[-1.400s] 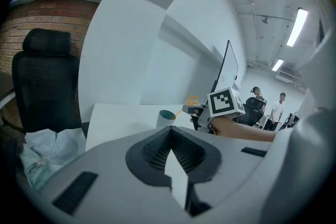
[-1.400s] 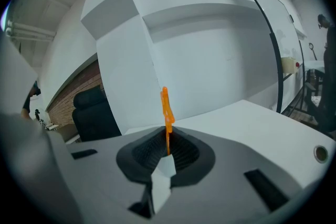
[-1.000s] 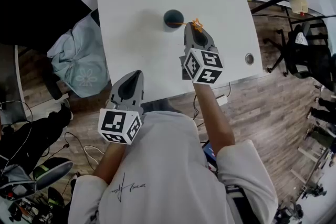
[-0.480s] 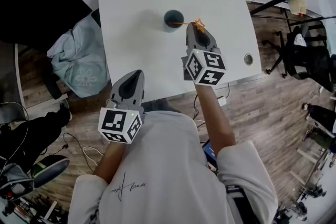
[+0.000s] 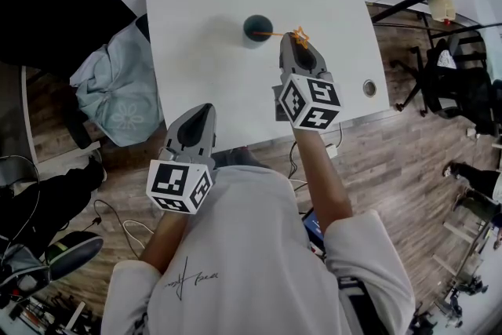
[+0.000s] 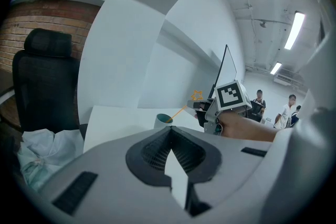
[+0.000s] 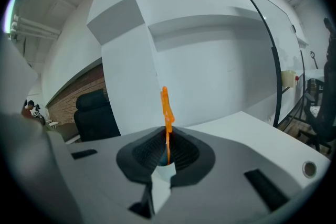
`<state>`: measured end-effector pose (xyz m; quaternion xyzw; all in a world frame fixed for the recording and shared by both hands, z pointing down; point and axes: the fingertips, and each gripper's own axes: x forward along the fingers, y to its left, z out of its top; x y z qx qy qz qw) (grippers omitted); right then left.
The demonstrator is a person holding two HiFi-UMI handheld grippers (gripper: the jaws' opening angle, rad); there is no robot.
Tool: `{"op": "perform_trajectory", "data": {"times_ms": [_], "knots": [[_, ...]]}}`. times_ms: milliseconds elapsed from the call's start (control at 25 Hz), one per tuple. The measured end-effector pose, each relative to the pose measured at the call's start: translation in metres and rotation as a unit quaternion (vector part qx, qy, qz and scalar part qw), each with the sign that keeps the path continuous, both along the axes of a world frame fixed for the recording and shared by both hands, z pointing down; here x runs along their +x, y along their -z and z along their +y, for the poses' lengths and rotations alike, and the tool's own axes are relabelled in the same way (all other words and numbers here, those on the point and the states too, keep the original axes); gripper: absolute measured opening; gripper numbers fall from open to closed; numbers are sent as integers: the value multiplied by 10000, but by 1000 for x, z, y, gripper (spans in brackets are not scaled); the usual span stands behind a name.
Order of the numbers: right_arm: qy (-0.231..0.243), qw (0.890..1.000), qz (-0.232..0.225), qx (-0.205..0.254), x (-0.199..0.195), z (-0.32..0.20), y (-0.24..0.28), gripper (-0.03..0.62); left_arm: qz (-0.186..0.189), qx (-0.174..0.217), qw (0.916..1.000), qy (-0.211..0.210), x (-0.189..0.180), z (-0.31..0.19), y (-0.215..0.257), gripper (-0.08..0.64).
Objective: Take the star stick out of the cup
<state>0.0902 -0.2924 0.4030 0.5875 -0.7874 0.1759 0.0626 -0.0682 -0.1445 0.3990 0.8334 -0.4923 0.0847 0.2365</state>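
Observation:
A dark teal cup [image 5: 257, 28] stands on the white table [image 5: 204, 59] toward its far side. An orange star stick [image 5: 299, 35] leans out of it to the right, its lower end still inside the cup. My right gripper [image 5: 297, 43] is shut on the stick just below the star. In the right gripper view the stick [image 7: 167, 113] rises straight up between the closed jaws. From the left gripper view I see the cup [image 6: 163, 121], the star [image 6: 197, 95] and the right gripper [image 6: 201, 107]. My left gripper [image 5: 205, 113] hangs shut and empty at the table's near edge.
A black office chair [image 5: 118, 86] with pale blue cloth [image 5: 118, 102] on it stands left of the table. A round cable hole [image 5: 369, 88] sits near the table's right edge. Cables and gear lie on the wooden floor at left, more chairs at right.
The right gripper and the star have shifted slightly to the right and away from the cup. The left gripper has stayed put.

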Motion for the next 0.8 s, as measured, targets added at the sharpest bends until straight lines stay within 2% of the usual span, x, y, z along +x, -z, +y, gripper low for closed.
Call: {"op": "perform_trajectory", "data": {"times_ms": [800], "knots": [[29,9998,-36,204,9,11,25,26,25,105,9999,-44,10,3,8,4]]}}
